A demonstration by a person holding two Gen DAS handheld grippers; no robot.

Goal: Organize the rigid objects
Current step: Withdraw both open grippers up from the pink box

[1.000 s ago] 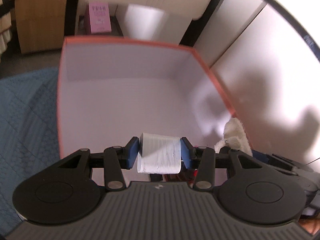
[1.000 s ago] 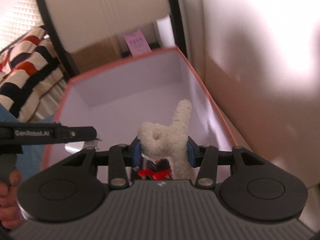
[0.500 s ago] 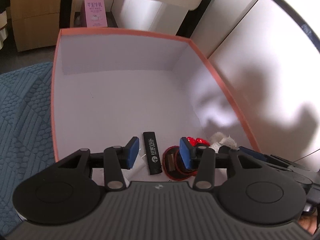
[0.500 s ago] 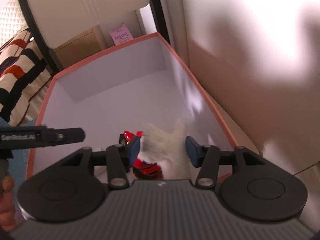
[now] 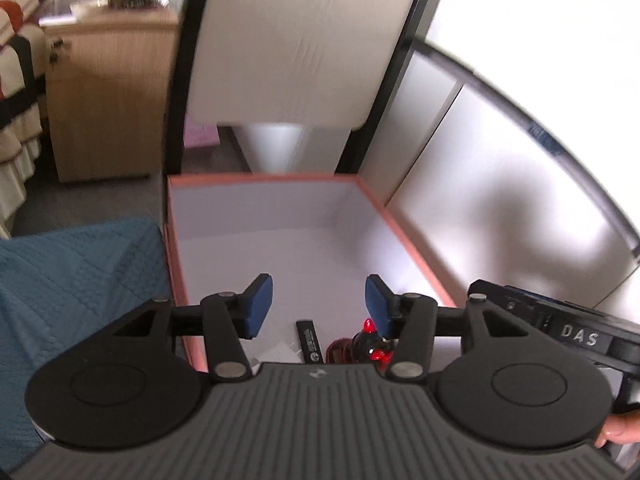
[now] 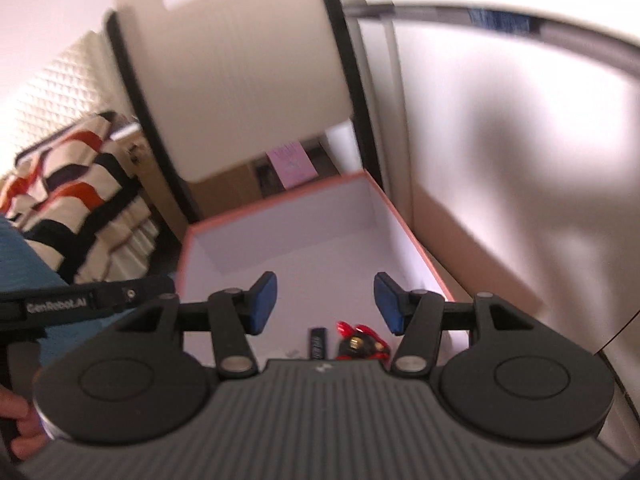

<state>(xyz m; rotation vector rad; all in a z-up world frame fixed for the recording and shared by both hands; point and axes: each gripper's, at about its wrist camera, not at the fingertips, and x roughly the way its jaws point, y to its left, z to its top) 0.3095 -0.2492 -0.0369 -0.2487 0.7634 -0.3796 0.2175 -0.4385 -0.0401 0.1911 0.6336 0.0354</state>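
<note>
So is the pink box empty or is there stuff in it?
Not empty. The box holds a flat black stick and a red toy at its near end; the rest shows bare floor.

Stick (image 5: 309,339) and toy (image 5: 370,346) side by side in box (image 5: 404,236), near end; blanket (image 5: 76,276) left of box.

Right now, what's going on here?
A person holds two handheld grippers above an orange-rimmed box. The left gripper and right gripper are both open and empty. In the box's near end lie a black stick-shaped item and a red-and-black object.
</note>
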